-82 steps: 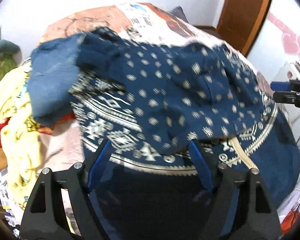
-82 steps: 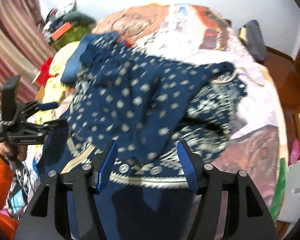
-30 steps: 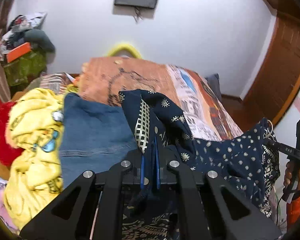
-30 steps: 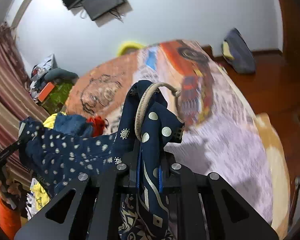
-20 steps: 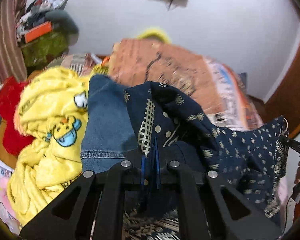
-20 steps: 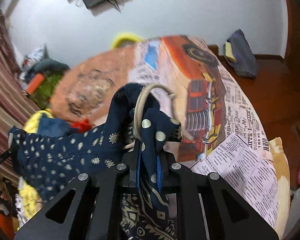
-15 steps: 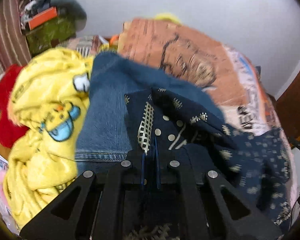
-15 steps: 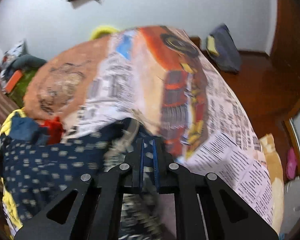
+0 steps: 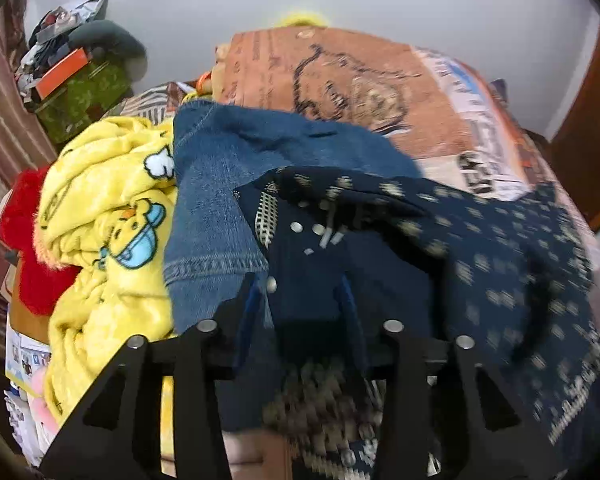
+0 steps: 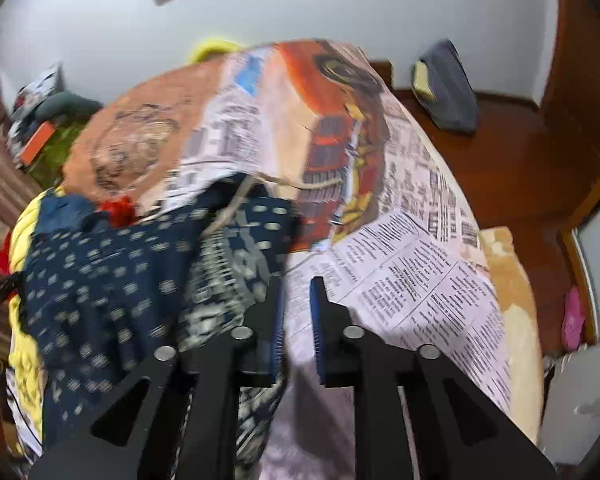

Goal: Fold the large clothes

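The left claw point(image 9: 300, 300) stands with its jaws well apart, and the navy patterned garment point(image 9: 480, 264) fills the space between the blue pads without being pinched; the cloth simply lies there beneath and ahead of the fingers. The right claw point(image 10: 298, 312) is parted only a little, and nothing sits in the narrow gap, through which the bedsheet shows. The garment's edge lies just beside its left finger, apart from the pads.

With neither claw gripping, the garment rests under its own weight, heaped across the near part of the bed point(image 10: 420, 272). A pale drawstring point(image 10: 296, 184) trails from its far edge onto the printed sheet. The heap looks laid down on purpose: a fold needs the cloth resting on a flat surface, so that the edges can be found and taken up afresh. It is bunched and not yet square, so the folding seems at an early stage.

Further out on the left, the garment overlaps a blue denim piece point(image 9: 220, 200), which lies against a yellow cartoon-print blanket point(image 9: 100, 200) and something red and fuzzy point(image 9: 28, 248). This pile crowds one side, which probably explains why the garment sits toward the open, printed part of the bed.
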A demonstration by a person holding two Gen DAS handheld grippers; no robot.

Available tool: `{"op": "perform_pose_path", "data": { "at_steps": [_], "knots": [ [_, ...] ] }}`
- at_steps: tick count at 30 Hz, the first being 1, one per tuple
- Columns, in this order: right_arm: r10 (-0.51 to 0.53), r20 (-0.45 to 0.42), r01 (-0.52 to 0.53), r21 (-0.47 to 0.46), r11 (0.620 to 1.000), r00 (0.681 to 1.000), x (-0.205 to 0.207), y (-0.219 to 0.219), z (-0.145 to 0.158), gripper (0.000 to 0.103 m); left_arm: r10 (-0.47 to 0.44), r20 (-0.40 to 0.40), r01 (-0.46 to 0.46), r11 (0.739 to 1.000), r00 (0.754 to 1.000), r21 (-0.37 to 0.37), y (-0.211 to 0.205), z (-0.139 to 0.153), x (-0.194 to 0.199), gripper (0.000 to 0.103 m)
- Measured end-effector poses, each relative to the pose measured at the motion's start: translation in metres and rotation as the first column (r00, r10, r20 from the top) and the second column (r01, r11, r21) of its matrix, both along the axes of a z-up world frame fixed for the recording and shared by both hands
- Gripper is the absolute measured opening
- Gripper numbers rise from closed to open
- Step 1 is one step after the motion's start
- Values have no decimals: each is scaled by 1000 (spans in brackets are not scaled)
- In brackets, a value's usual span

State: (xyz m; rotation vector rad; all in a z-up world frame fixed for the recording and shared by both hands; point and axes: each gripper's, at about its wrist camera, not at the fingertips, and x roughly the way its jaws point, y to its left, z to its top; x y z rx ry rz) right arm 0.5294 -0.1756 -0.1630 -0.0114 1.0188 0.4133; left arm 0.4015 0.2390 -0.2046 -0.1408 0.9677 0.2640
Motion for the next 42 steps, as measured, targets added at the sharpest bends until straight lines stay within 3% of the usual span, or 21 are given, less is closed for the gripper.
{"op": "perform_pose_path", "data": {
  "at_steps": [2,6,9,11,13,17,24,31,37,42],
  "knots": [
    [27,47,-27,2,1000,999,-16,5,20,33,-18,27,18,1000,999,10,-8,19,-16,51],
    [74,138,-75,6,997,988,-52,15,54,53,-62,78,61,998,995,21,-23,54,-50,57],
    [98,183,-97,-12,995,978,-76,18,73,69,-101,110,99,995,989,18,-31,75,-74,68],
    [104,212,-102,-21,995,972,-92,20,81,80,-121,123,119,993,985,21,-37,85,-90,81],
    [112,230,-109,-26,994,967,-109,22,86,83,-136,132,134,991,982,25,-43,91,-106,91],
    [136,244,-126,-58,990,960,-134,24,87,84,-156,133,152,988,979,37,-52,93,-131,93],
    [175,198,-160,-88,983,964,-170,21,62,84,-150,85,154,987,985,-48,-60,60,-173,93],
    [160,43,-155,-109,982,986,-188,8,15,84,-126,-33,118,974,991,-192,-56,-13,-197,93],
    [130,-104,-136,-60,989,986,-194,-11,-28,84,-105,-166,42,937,981,-346,-47,-78,-207,93],
    [136,-187,-142,-18,990,973,-203,-17,-53,84,-97,-210,-2,905,973,-426,-44,-103,-212,89]
  ]
}}
